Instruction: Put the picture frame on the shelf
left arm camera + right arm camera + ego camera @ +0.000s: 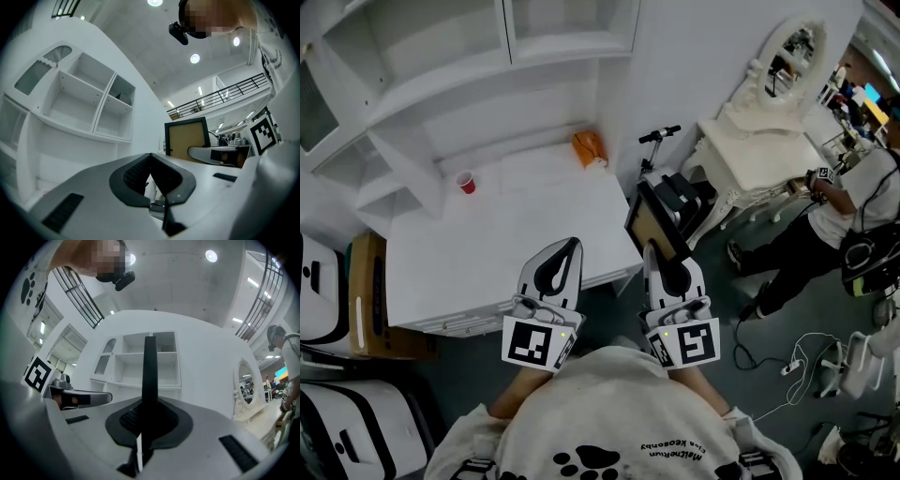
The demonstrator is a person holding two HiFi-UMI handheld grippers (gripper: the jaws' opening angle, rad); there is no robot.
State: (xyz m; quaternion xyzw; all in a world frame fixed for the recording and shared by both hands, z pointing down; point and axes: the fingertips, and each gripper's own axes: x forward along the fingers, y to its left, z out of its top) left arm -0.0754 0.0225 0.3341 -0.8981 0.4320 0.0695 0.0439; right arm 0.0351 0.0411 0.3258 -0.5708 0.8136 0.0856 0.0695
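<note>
One black-rimmed, tan-panelled picture frame (653, 223) stands clamped in the right gripper (664, 265) just off the white table's (506, 244) right edge. The left gripper (560, 265) is closed and empty over the table's front edge. One red cup (466, 182) and one orange bag (590, 146) sit at the table's back.

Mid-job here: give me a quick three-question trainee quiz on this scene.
1. True or false: the right gripper is clamped on the black picture frame with the tan panel.
2. What stands on the white desk: A) small red cup, B) blue bowl, C) green bottle?
3. Fill in: the jaws of the left gripper are ____, holding nothing.
Key: 1 true; 2 A; 3 shut.
</note>
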